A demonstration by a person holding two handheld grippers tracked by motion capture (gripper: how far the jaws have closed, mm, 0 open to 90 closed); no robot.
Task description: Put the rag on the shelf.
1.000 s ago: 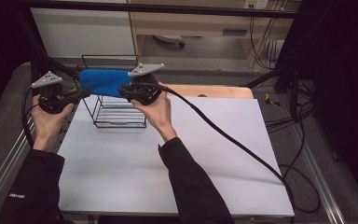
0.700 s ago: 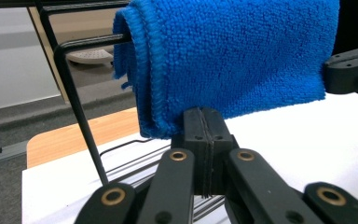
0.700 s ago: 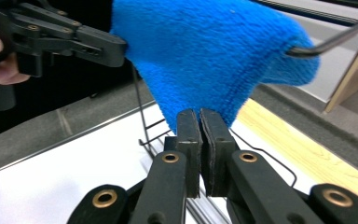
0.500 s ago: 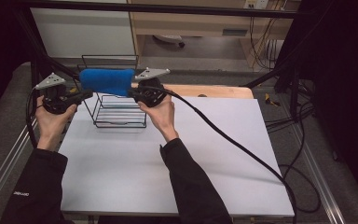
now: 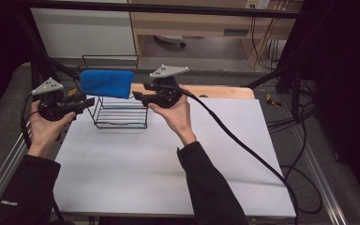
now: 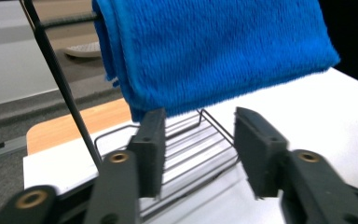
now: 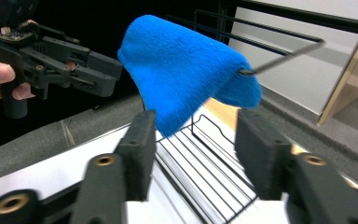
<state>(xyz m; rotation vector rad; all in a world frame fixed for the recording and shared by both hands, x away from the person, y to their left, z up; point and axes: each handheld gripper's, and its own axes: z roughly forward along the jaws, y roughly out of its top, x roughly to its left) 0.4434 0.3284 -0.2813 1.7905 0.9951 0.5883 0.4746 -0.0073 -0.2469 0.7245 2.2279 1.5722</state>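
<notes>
Where they gripped before, both claws released the towel (image 5: 107,83).

The far-left of the white bench (image 5: 178,173) is blocked by a black wire rack (image 5: 120,110) draped with a blue terry cloth (image 5: 107,83); the near side is left open.

towel (image 5: 107,83) — bright blue | wire rack (image 5: 121,114) — black | table (image 5: 168,178) — white

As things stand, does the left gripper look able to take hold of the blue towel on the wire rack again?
Probably yes: the left gripper sits beside the blue towel on the wire rack, jaws just opened, nothing between them.
</notes>
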